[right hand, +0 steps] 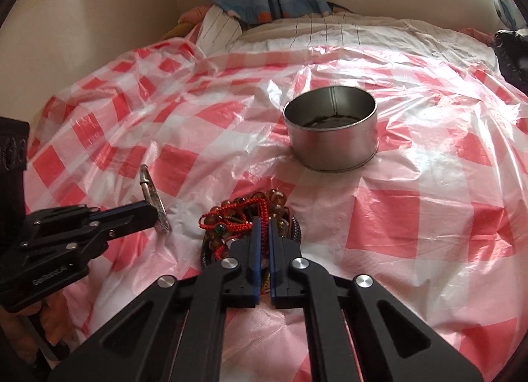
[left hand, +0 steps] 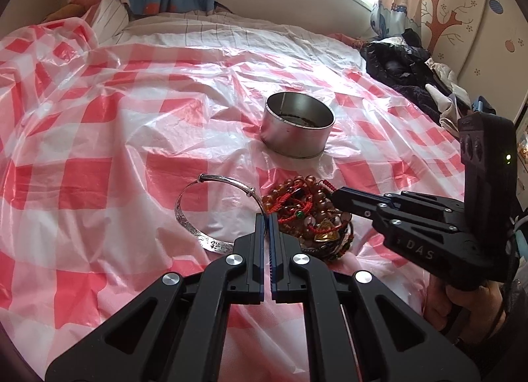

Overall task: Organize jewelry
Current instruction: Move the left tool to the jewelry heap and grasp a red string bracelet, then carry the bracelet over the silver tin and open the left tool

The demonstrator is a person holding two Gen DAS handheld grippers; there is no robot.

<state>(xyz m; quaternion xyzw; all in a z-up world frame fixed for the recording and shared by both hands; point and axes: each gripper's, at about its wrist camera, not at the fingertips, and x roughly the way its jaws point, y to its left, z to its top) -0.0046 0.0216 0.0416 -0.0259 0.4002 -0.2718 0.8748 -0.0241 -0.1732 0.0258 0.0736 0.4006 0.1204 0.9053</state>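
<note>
The bead tangle lies on the checked plastic sheet just short of the metal tin, with the right gripper clamped on its red cord. Beside the tangle, the left gripper pinches the silver bangle, tilted on edge; the tin is straight beyond both

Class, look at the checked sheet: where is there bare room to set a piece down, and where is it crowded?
Free: the checked sheet left of the tin, and right of it in the right wrist view. Crowded: in front of the tin, where the silver bangle, bead tangle, left tool and right tool meet.
</note>
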